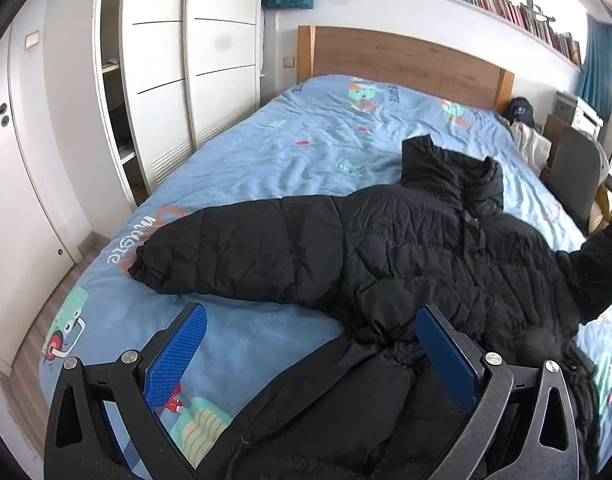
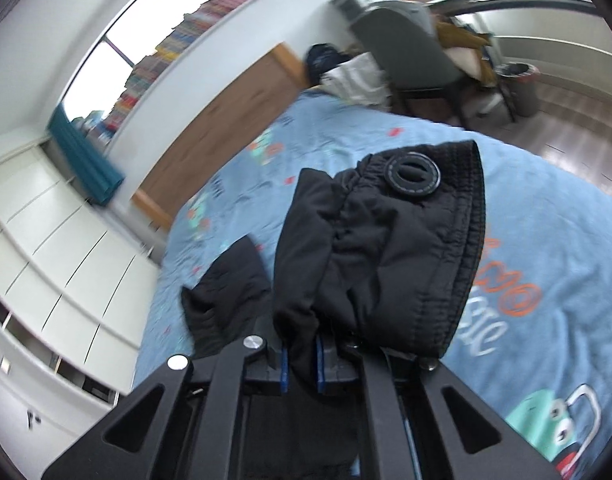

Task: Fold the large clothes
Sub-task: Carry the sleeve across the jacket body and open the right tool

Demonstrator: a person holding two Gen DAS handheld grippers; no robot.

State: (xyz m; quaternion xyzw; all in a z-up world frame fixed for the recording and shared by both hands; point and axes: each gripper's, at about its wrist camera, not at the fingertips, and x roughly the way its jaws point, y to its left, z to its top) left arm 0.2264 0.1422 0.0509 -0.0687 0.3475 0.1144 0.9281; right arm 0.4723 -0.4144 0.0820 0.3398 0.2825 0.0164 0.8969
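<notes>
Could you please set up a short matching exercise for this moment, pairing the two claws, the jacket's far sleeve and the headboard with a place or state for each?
Things:
1. left claw
2. right claw
3. outstretched sleeve of the black jacket
4. wooden headboard

Places or states:
A. lying flat on the blue bedspread
B. open, nothing pinched between its blue pads
C. standing at the far end of the bed
D. shut on the black cuff, which is raised off the bed

Pairs: 1-B, 2-D, 3-A, 4-C
</notes>
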